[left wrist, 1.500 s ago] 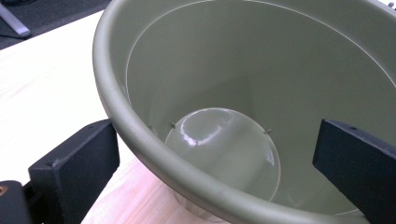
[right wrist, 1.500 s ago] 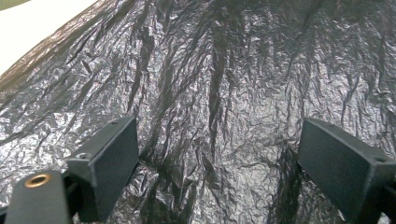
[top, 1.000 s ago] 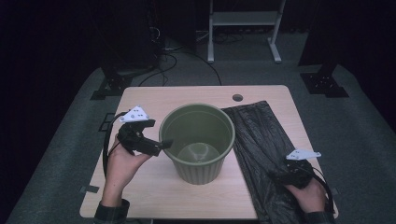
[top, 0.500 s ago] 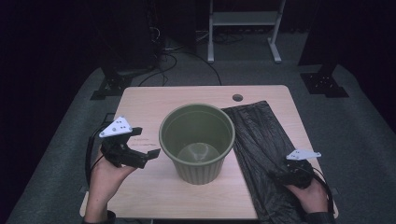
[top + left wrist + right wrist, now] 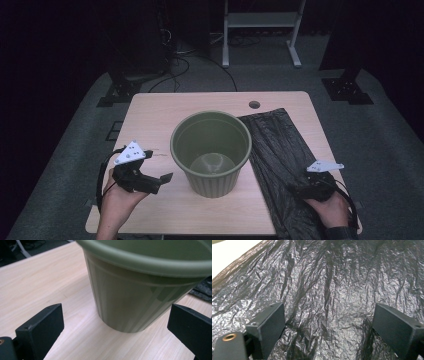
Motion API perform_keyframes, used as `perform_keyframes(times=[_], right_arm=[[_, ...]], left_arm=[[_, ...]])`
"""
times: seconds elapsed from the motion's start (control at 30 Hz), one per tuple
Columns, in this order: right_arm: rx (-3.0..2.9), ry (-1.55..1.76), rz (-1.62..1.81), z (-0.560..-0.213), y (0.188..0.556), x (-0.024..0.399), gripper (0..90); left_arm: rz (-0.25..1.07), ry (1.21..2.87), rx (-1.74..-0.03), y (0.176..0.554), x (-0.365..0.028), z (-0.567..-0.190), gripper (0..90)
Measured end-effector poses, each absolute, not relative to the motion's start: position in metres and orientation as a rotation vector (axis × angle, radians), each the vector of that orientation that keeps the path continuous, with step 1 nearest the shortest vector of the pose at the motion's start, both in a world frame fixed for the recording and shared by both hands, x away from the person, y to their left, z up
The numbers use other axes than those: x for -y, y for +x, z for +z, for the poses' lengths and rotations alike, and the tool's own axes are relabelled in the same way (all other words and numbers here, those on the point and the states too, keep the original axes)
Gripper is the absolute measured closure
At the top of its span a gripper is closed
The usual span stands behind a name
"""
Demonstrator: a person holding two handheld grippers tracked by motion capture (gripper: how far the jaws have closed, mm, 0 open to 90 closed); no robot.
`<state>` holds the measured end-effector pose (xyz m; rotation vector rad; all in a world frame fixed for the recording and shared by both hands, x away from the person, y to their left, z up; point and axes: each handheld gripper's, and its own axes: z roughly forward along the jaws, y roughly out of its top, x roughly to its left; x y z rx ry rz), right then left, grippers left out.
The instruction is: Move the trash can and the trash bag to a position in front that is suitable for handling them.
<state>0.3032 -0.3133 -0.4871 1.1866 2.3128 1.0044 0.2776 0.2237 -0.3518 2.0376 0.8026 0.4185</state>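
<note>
An olive green plastic bin (image 5: 210,150) stands upright and empty in the middle of the wooden table (image 5: 150,115). A crinkled black plastic bag (image 5: 277,145) lies flat on the table to its right. My left gripper (image 5: 162,182) is held just left of the bin, near the table's front, pointing at the bin's lower wall. In the left gripper view its jaws stand wide apart around nothing, with the bin (image 5: 140,290) a short way ahead. My right gripper (image 5: 296,190) rests low over the bag's near end. The right gripper view shows its jaws wide apart over the bag (image 5: 332,277).
A small round hole (image 5: 254,105) sits in the table's far edge. Behind the table on the dark floor are cables (image 5: 190,55) and a white metal frame (image 5: 260,20). Bare wood lies left of the bin and behind it.
My left gripper has drawn back from the bin's rim, moving left and toward the table's front. The right gripper has stayed on the bag.
</note>
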Motion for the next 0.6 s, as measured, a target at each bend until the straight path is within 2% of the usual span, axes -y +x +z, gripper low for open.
perform_keyframes(times=[0.07,0.6], right_arm=[[-2.313,1.187,1.004,-0.487,0.303,0.313,10.2],[-2.314,1.185,1.005,-0.487,0.303,0.313,10.2]], left_arm=[[0.422,2.039,-0.803,0.276,-0.224,-0.358,3.6],[0.419,2.059,-0.836,0.283,-0.221,-0.411,3.5]])
